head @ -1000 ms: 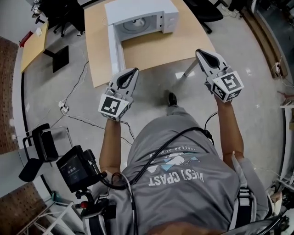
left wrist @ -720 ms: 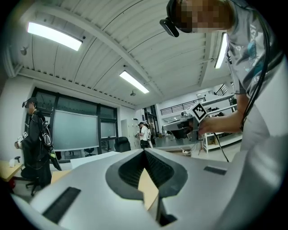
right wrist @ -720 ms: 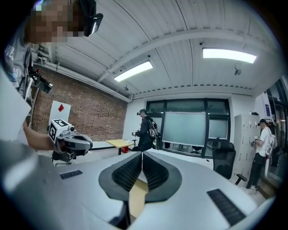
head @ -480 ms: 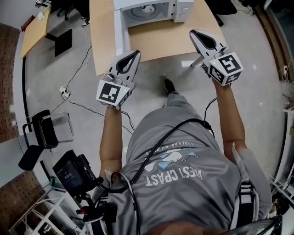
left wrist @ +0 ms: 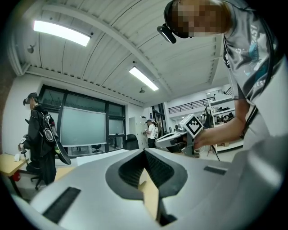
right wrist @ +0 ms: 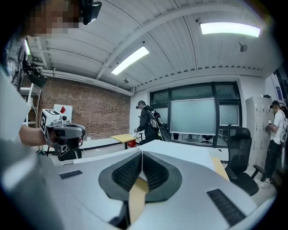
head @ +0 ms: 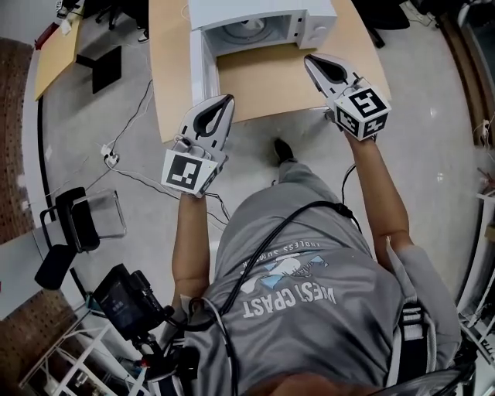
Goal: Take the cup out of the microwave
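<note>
The white microwave point(head: 313, 22) stands on a wooden table point(head: 271, 77) at the top of the head view. Its door point(head: 199, 69) hangs open at the left. The cavity point(head: 251, 31) shows a pale turntable, and I cannot make out a cup in it. My left gripper point(head: 227, 99) is shut and empty, its tip at the table's front edge just right of the door. My right gripper point(head: 308, 59) is shut and empty, held over the table in front of the microwave's right end. In the gripper views both sets of jaws point(left wrist: 145, 152) point(right wrist: 142, 153) meet with nothing between them.
A second desk point(head: 58, 58) stands at the far left. Cables and a power strip point(head: 108, 158) lie on the floor, with a black chair point(head: 73, 224) and a camera rig point(head: 128, 298) behind me at the left. A person in black point(right wrist: 148, 119) and an office chair point(right wrist: 240, 152) are farther off.
Both grippers have moved forward toward the microwave table. The right one went from above the floor to above the tabletop. The left one has reached the table's edge.
</note>
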The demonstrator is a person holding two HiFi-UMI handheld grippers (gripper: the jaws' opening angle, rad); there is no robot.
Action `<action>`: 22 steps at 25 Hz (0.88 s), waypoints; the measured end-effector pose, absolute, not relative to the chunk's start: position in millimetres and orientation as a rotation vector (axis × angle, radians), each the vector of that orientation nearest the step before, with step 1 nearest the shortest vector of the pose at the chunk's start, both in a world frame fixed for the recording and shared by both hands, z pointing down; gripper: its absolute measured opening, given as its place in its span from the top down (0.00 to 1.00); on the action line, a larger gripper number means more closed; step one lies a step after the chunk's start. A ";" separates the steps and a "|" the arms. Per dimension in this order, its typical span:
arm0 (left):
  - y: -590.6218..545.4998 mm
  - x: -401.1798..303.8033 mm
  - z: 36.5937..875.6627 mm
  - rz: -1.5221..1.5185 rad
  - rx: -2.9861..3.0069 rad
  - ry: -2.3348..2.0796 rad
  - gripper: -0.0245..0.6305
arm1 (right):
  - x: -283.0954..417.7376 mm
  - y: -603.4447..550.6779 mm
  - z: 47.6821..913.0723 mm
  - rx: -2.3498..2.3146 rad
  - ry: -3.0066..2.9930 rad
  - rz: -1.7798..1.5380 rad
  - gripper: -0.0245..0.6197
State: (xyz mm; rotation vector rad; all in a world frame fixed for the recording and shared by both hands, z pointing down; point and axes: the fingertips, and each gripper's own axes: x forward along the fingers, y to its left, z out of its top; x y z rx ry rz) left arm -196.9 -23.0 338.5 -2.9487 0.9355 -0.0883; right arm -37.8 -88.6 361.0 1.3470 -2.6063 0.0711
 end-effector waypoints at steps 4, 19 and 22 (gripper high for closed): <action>-51.3 -188.6 342.7 -0.065 -2.958 0.968 0.90 | -37.0 -136.7 388.6 1.297 -2.592 0.126 0.94; -162.7 -173.2 372.9 -0.094 -3.006 1.193 0.90 | -51.1 -311.1 505.9 1.170 -2.500 0.307 0.84; -174.7 -168.4 386.6 -0.129 -3.026 1.239 0.90 | -53.5 -338.1 536.3 1.147 -2.476 0.355 0.76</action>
